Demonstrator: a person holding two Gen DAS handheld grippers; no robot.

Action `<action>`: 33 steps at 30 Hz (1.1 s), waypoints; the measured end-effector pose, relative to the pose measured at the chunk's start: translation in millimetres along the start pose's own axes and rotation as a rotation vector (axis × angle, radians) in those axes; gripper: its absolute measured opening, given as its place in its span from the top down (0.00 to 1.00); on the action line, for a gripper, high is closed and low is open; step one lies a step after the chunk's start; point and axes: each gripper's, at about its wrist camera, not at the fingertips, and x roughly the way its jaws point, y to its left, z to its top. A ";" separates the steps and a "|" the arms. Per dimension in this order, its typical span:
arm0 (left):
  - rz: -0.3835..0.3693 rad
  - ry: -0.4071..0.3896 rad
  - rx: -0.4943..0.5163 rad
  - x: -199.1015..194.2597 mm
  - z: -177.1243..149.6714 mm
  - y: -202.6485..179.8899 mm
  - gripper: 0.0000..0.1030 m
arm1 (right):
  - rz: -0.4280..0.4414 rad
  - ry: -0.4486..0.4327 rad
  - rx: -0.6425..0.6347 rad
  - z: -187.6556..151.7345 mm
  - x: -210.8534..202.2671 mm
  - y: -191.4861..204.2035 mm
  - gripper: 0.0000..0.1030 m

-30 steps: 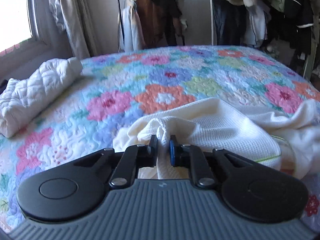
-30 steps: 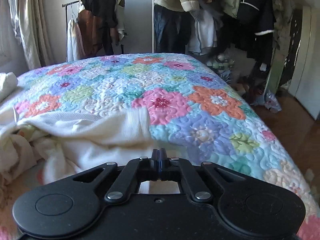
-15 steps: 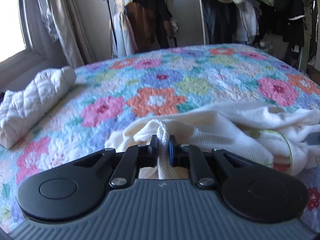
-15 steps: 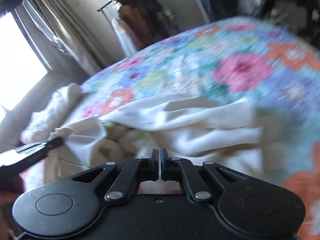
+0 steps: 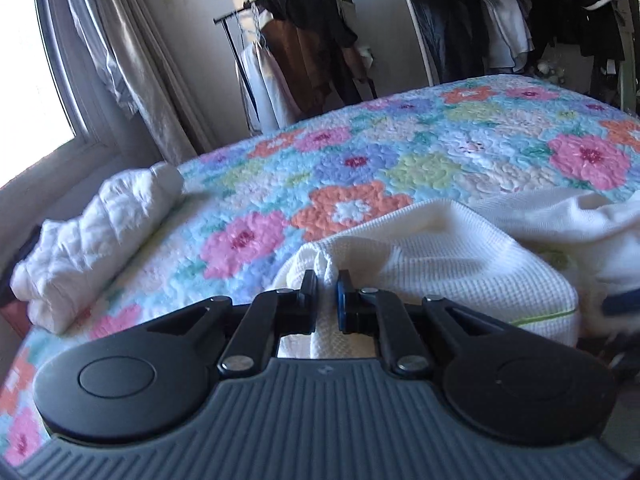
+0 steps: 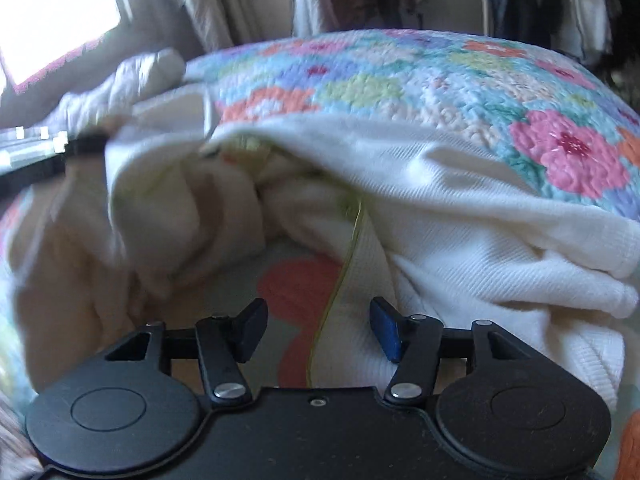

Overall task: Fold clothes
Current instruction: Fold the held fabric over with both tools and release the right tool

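Note:
A cream waffle-knit garment (image 5: pixel 440 256) lies crumpled on the floral quilt (image 5: pixel 360 168). My left gripper (image 5: pixel 327 284) is shut on a bunched fold of the garment and holds it a little above the bed. In the right wrist view the same garment (image 6: pixel 460 208) spreads across the quilt (image 6: pixel 400 76), with a thin green edge line running toward me. My right gripper (image 6: pixel 318 326) is open and empty, its jaws wide apart over that garment edge. The left gripper (image 6: pixel 86 144) shows at the left, blurred, pinching the cloth.
A folded white quilted item (image 5: pixel 92 240) lies at the bed's left edge by the window. A clothes rack (image 5: pixel 304 60) and hanging clothes (image 5: pixel 520 16) stand behind the bed. The bed's far half is bare quilt.
My right gripper has let go and opened wide, swinging left and down toward the garment's green-edged hem. My left gripper keeps its grip and has lifted slightly.

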 end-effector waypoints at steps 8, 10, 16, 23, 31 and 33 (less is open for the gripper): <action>-0.042 -0.028 0.025 -5.4 -1.4 -8.0 0.91 | -0.059 -0.032 -0.009 2.4 1.9 2.0 0.68; -0.041 -0.036 0.010 -6.6 0.1 -5.1 0.91 | -0.159 -0.048 -0.016 2.6 -1.1 -1.1 0.90; -0.024 -0.090 -0.068 -21.1 6.7 8.2 0.91 | -0.278 -0.232 0.144 13.5 -44.5 -37.3 1.00; 0.074 -0.119 -0.023 -23.3 9.5 10.5 0.91 | -0.183 -0.271 0.362 10.9 -67.9 -77.3 0.99; -0.109 0.018 -0.134 -5.2 6.5 21.2 0.90 | 0.089 -0.200 0.381 8.4 -52.5 -54.8 0.93; -0.143 0.043 -0.171 -2.9 4.9 25.4 0.88 | 0.115 -0.184 0.363 6.3 -51.5 -44.3 0.87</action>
